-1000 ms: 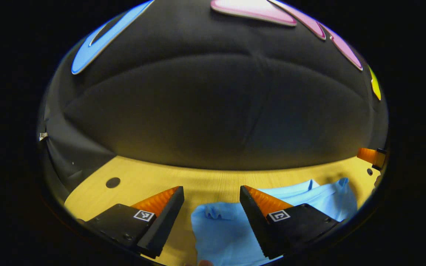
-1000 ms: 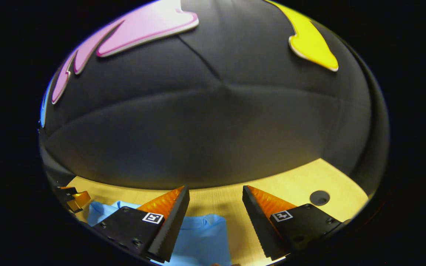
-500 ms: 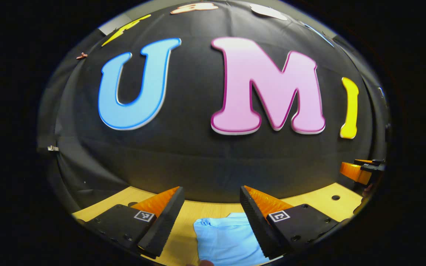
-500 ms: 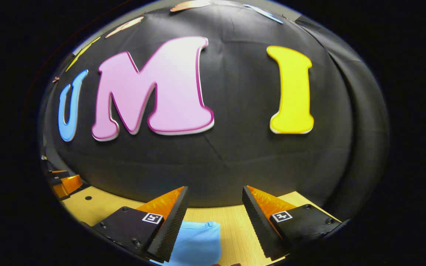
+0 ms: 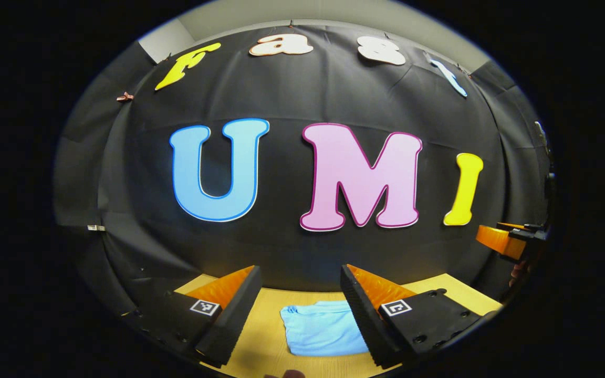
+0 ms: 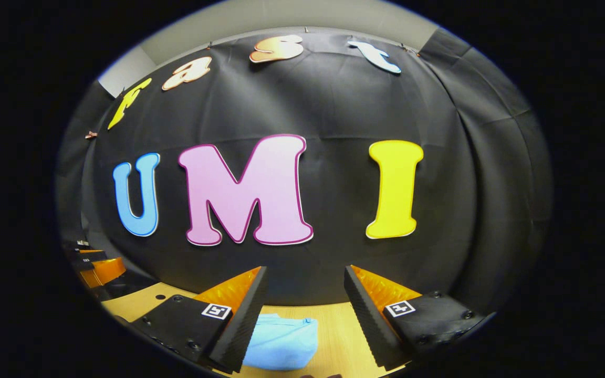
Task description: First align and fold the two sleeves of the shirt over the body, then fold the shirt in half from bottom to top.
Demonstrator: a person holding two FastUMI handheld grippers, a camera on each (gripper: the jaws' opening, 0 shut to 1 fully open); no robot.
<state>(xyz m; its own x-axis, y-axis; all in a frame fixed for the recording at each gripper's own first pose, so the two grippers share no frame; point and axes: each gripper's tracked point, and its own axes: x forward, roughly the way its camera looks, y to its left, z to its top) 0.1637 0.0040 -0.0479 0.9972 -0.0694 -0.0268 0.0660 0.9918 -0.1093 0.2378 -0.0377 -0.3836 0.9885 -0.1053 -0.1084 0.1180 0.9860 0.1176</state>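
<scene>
Left claw (image 5: 300, 286) open, nothing between its fingers, raised off the table (image 5: 271, 341). Shirt (image 5: 321, 328) folded into a small light blue bundle, flat on table, bottom center of left gripper view, partly behind the claw's right finger. Right claw (image 6: 305, 287) also open and empty; shirt (image 6: 281, 341) sits low center in right gripper view, beside its left finger. Other claw seen at right edge of left gripper view (image 5: 507, 239) and at lower left edge of right gripper view (image 6: 95, 265)

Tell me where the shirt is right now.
The folded shirt lies on the wooden table, low in the left gripper view between the open left gripper's fingers, touching neither.
</scene>
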